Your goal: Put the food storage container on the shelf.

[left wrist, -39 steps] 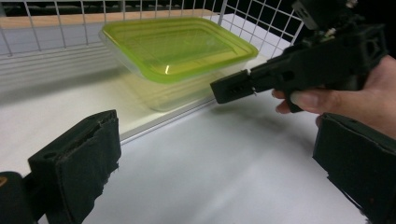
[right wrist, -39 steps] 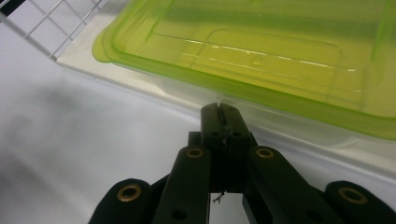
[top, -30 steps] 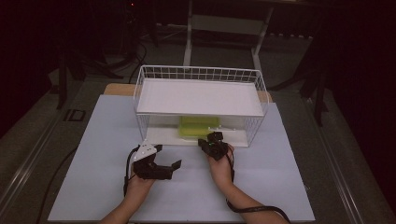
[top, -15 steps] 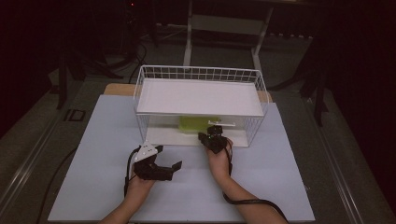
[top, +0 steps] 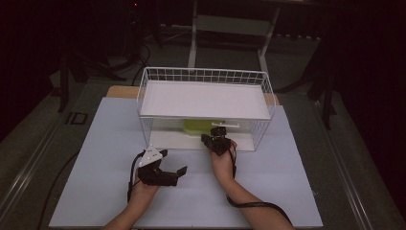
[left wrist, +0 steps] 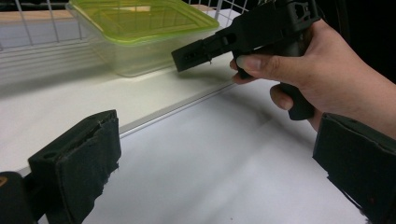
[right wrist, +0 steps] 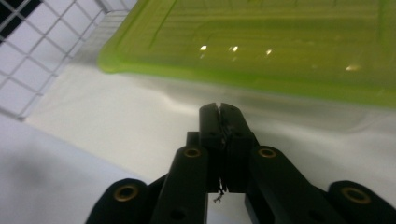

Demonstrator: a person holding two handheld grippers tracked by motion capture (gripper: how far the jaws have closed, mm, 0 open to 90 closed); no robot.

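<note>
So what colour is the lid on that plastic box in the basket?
The lid is yellow-green, clearest in the right gripper view.

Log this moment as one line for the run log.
right gripper: jaws shut, empty, tips at green-lidded container on lower shelf of wire rack | left gripper: jaws open, empty, over white table

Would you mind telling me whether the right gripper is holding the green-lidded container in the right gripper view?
No, the right gripper has its jaws shut together with nothing between them, just short of the green-lidded container.
</note>
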